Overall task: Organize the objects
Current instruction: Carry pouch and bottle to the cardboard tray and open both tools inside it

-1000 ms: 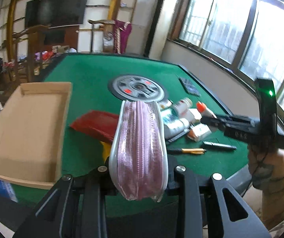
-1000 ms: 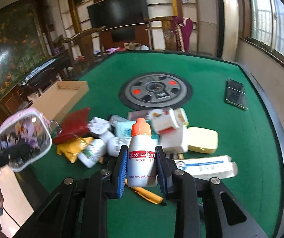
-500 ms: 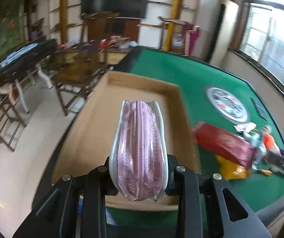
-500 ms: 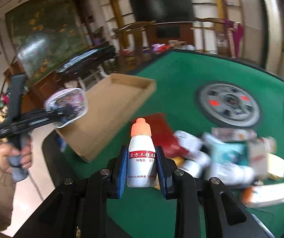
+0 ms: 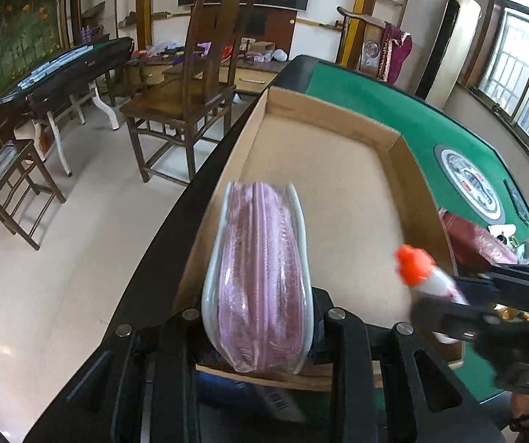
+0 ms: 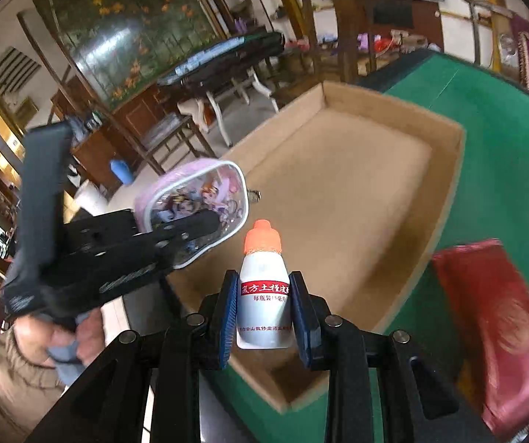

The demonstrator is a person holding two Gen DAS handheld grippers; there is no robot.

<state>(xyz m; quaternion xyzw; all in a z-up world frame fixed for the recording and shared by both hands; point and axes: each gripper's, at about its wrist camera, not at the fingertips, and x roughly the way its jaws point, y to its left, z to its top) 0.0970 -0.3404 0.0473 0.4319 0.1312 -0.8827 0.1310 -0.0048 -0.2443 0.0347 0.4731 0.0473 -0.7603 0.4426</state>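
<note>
My left gripper point(image 5: 257, 317) is shut on a pink, clear-sided zip pouch point(image 5: 259, 277), which hangs over the near left part of a shallow cardboard box point(image 5: 397, 170) on the green table. The right wrist view shows the same pouch point(image 6: 198, 199) in that gripper point(image 6: 190, 229), with a hand on its handle. My right gripper point(image 6: 264, 310) is shut on a small white bottle point(image 6: 264, 299) with an orange cap, held upright above the box's point(image 6: 445, 199) near corner. In the left wrist view the bottle point(image 5: 423, 273) comes in from the right over the box's near right side. Nothing lies in the box.
A dark red packet point(image 6: 497, 328) lies on the green felt point(image 6: 504, 110) right of the box, with more small items point(image 5: 519, 243) beyond. A round grey centre plate point(image 5: 467, 184) sits mid-table. Wooden chairs point(image 5: 190, 103) and another table point(image 5: 65, 66) stand on the floor left of the table edge.
Both grippers swung left from the clutter of items to over the cardboard box, each keeping its object. The right gripper with the bottle now appears close beside the left one.
</note>
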